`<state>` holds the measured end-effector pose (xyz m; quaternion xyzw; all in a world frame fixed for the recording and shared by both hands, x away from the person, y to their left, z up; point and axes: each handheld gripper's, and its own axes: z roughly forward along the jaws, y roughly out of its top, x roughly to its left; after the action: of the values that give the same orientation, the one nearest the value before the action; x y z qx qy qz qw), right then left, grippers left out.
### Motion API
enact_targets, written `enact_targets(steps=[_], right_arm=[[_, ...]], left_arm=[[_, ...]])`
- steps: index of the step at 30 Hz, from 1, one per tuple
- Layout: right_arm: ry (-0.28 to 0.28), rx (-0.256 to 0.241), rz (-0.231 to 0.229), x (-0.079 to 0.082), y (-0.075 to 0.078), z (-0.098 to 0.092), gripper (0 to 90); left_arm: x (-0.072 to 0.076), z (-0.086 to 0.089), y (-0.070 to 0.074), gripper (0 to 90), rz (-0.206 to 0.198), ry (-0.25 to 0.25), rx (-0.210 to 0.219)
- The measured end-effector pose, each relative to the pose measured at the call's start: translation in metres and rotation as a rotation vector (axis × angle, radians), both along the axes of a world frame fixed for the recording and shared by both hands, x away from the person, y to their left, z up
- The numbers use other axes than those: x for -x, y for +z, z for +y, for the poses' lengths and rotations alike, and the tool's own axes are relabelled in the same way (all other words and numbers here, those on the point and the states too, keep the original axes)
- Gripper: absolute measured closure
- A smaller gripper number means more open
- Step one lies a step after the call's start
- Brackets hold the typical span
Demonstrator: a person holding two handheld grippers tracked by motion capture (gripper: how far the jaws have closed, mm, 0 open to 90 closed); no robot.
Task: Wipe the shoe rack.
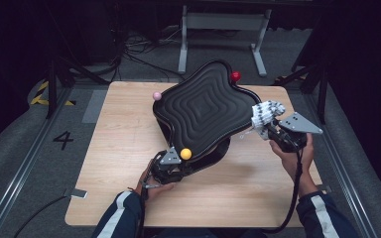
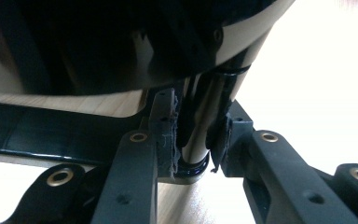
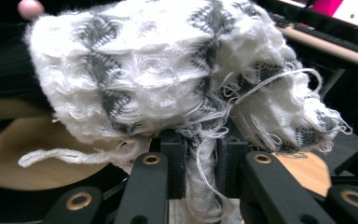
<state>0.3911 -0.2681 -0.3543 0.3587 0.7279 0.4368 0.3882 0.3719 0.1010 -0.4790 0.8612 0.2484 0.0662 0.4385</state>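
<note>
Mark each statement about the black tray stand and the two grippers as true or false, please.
1. The right gripper holds a white and grey knitted cloth. True.
2. The left gripper is open and away from the stand. False: its jaws close on the stand's post.
3. The black tray lies flat on the wooden table. False: it is tilted.
4. A yellow ball sits at the tray's near corner. True.

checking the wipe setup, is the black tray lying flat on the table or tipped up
Tipped up. The black tray slants, far edge high, on a stand whose post the left gripper clamps; the right gripper holds a cloth at its edge.
</note>
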Motion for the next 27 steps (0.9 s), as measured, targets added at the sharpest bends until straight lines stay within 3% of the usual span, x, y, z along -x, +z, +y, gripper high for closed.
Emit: enact_targets(steps=[4, 6, 14, 17, 19, 22, 27], right_arm=[[-0.045, -0.032, -0.013, -0.007, 0.003, -0.006, 77.1], [-0.039, -0.042, -0.008, -0.009, 0.003, -0.005, 77.3], [0.042, 0.069, -0.011, 0.0, 0.005, 0.016, 77.7], [0.067, 0.096, 0.001, 0.005, 0.006, 0.019, 77.7], [0.093, 0.14, 0.017, 0.007, 0.004, 0.024, 77.1], [0.113, 0.147, 0.024, 0.007, 0.002, 0.027, 77.0], [0.192, 0.203, 0.057, 0.012, -0.007, 0.048, 77.1]], left_arm=[[0.0, 0.0, 0.0, 72.3, 0.004, -0.001, 0.006], [0.0, 0.0, 0.0, 72.3, 0.002, -0.002, 0.001], [-0.001, 0.001, 0.0, 72.1, 0.011, -0.003, 0.011], [-0.001, 0.001, 0.0, 72.1, 0.008, -0.002, 0.009], [-0.001, 0.001, 0.0, 72.1, 0.006, -0.002, 0.008], [-0.001, 0.0, 0.0, 72.1, 0.004, 0.0, 0.008], [-0.001, 0.0, 0.0, 72.2, 0.005, 0.0, 0.007]])
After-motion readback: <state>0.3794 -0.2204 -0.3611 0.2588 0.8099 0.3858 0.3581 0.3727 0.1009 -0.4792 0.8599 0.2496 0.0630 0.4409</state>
